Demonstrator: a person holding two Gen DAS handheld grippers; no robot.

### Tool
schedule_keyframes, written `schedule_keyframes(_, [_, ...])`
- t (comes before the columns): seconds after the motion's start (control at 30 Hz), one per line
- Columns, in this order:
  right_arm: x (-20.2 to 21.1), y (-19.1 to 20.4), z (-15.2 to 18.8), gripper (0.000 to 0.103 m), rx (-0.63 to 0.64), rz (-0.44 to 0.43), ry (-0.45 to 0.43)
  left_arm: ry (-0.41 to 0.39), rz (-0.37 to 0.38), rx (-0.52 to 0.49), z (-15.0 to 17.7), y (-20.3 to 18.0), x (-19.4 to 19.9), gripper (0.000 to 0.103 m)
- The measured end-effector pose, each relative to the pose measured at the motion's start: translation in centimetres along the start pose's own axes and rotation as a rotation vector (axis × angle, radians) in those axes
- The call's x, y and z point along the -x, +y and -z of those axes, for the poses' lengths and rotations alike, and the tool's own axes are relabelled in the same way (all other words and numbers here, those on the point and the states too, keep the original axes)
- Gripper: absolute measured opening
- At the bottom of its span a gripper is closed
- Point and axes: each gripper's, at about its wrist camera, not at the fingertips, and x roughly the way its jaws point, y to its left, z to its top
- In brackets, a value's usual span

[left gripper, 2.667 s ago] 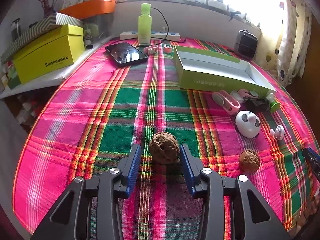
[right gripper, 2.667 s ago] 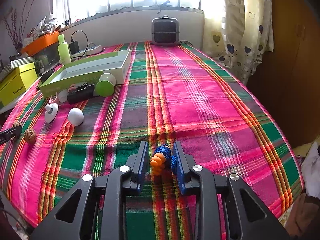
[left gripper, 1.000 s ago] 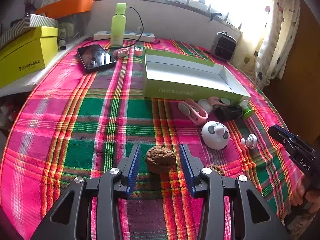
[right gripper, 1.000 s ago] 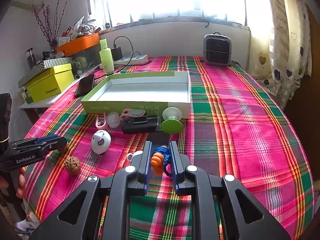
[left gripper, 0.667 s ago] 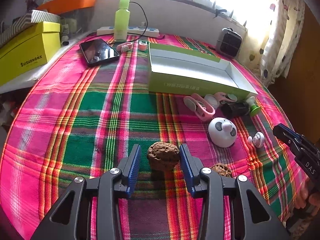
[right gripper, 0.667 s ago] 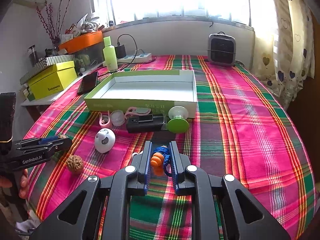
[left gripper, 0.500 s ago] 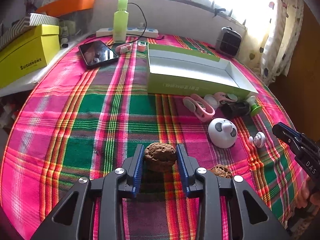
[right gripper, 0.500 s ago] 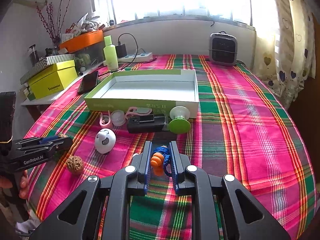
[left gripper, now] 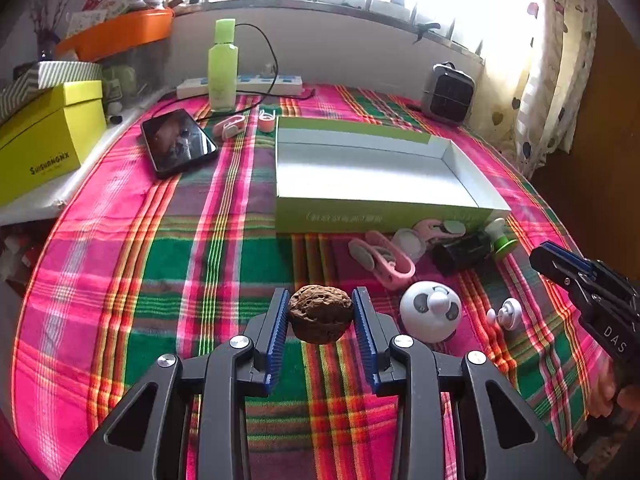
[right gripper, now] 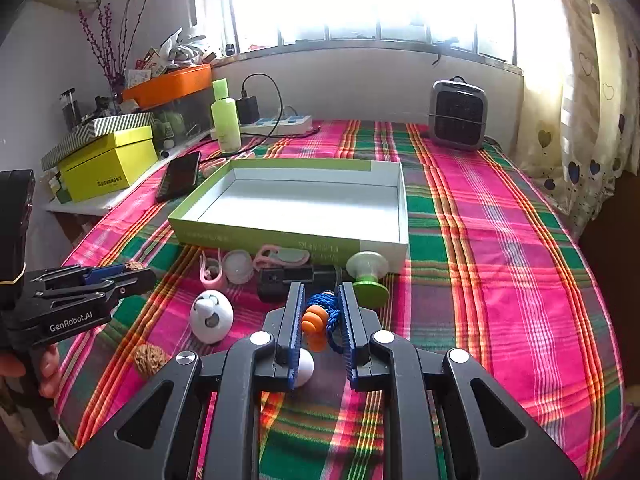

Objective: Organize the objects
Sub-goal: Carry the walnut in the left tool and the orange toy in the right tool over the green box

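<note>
Walnut (left gripper: 320, 314) sits pinched in your left gripper (left gripper: 320, 320), the blue-and-orange rope toy (right gripper: 320, 320) in your right gripper (right gripper: 320, 322); carry both toward twelve o'clock, over the green box (left gripper: 380, 216).

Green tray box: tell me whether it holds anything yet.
Empty. The green tray box shows only its bare white floor in both views; the walnut sits clamped in the left gripper, outside it.
</note>
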Motion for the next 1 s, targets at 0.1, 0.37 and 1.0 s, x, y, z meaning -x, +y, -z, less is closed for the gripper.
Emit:
schedule_keyframes(0.1, [-0.5, 0.0, -1.4, 0.018, 0.010, -0.008, -0.011, -0.021, 0.006, -0.016, -1.4, -0.4, -0.3, 0.030])
schedule_keyframes(0.37, [-3.3, 0.2, -4.8, 0.018, 0.045, -0.029, -0.009, -0.035, 0.020, -0.044, -5.0, -1.2, -2.3, 0.030])
schedule_keyframes(1.0, [-12.7, -0.4, -9.5, 0.018, 0.068, -0.049, 0.138, 0.015, 0.013, -0.048, -10.6, -1.2, -8.8, 0.030])
